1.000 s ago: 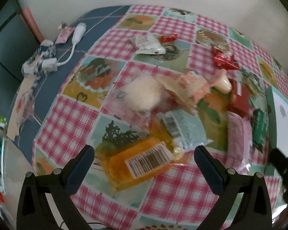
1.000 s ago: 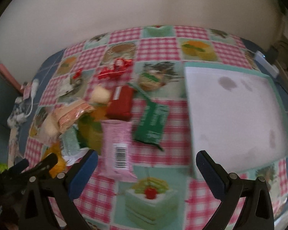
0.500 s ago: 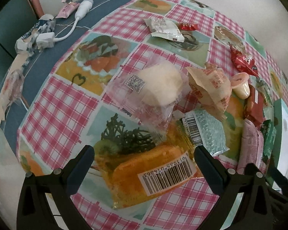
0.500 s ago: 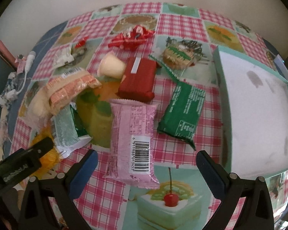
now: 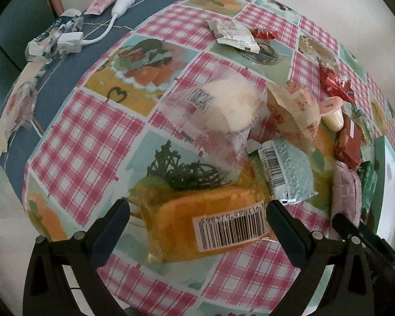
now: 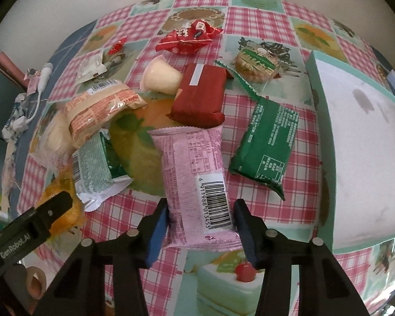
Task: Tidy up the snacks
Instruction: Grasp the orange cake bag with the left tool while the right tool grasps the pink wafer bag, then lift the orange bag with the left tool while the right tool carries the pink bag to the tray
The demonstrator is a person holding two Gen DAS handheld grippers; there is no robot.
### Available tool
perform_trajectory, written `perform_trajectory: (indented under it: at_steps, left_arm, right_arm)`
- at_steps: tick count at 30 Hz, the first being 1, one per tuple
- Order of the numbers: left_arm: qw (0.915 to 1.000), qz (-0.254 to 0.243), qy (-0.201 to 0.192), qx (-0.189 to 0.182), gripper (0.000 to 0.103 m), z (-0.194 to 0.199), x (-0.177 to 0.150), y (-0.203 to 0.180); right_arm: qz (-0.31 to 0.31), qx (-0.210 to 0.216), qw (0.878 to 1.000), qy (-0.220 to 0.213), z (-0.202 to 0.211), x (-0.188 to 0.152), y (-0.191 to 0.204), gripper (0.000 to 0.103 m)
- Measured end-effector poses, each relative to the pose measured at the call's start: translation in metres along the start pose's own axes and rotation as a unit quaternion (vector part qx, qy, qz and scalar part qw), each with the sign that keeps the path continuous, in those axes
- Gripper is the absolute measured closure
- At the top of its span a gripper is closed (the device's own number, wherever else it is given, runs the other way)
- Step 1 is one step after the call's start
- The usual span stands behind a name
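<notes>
Several snack packs lie in a heap on the checked tablecloth. My left gripper (image 5: 197,214) is open, its fingers on either side of an orange pack (image 5: 210,223) with a barcode; a gap shows at each side. My right gripper (image 6: 200,217) has closed in around the near end of a pink pack (image 6: 194,173), its pads touching or almost touching the pack's edges. Beyond lie a dark red pack (image 6: 200,94), a green pack (image 6: 266,142), a pale mint pack (image 6: 92,168) and a clear-wrapped white bun (image 5: 231,108). The left gripper's finger also shows in the right wrist view (image 6: 50,210).
A shallow mint-edged white box (image 6: 366,142) stands at the right. A jelly cup (image 6: 160,76), red candy wrappers (image 6: 189,36) and a round biscuit pack (image 6: 255,62) lie further back. A white cable and adapter (image 5: 71,42) lie on the blue strip at the left.
Both grippers have moved forward and down onto the packs. The right jaws have narrowed around the pink pack. The left fingers now straddle the orange pack.
</notes>
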State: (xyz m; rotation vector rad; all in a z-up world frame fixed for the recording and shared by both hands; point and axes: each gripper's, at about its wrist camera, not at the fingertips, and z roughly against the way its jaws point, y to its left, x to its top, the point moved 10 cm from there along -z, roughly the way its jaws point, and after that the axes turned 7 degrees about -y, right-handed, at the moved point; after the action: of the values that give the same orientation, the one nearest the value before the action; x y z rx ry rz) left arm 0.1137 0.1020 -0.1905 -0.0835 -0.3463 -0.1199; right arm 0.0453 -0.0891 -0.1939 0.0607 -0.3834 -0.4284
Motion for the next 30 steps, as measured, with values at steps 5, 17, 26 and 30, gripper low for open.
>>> perform_trajectory:
  at_steps: [5,17,26,30]
  left_arm:
    - [0.9999,0.011,-0.001,0.003,0.0,0.005,-0.007,0.007]
    - [0.9995,0.02,-0.014,0.022,0.021,0.035,-0.022,0.023]
    - [0.998,0.024,-0.05,0.03,0.021,0.082,-0.012,0.016]
    - [0.9973,-0.001,-0.07,0.022,0.021,0.095,0.007,-0.018]
  right_arm:
    - [-0.003,0.004,1.0,0.0,0.005,-0.001,-0.004,0.056]
    - [-0.017,0.029,0.999,-0.023,0.032,0.004,-0.01,0.057]
    - [-0.036,0.05,0.997,-0.046,0.058,0.016,-0.017,0.057]
    - [-0.053,0.041,0.996,-0.067,0.072,0.023,-0.03,0.061]
